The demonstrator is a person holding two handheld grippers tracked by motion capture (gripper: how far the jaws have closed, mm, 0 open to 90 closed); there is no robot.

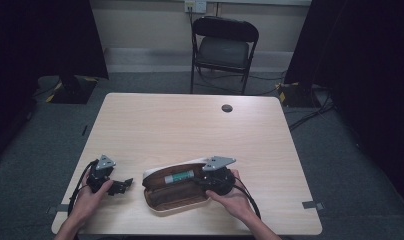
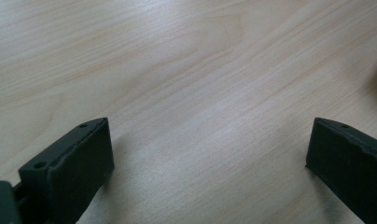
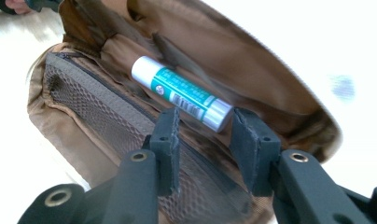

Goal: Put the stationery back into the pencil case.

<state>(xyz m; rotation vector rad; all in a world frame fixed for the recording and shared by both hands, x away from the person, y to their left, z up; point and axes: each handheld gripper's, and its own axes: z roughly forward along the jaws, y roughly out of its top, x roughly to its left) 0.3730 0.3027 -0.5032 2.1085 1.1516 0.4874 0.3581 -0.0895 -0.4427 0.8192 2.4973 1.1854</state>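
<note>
High view — tan fabric pencil case [image 1: 176,194] lies unzipped near my table edge; white-and-teal glue stick [image 1: 179,176] inside, long axis left-right. My right gripper [image 1: 202,181] sits at its right end, nearer than my left gripper [image 1: 124,185].

Left gripper view — jaws wide apart, empty, over pale wooden table [image 2: 186,70].

Right gripper view — jaws part-open, not pressing; stick's silver end just ahead between them.

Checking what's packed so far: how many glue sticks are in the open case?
1. The glue stick lies inside the case, along its far half near the fold, just ahead of the right claw. The mesh pocket could hide others.
</note>
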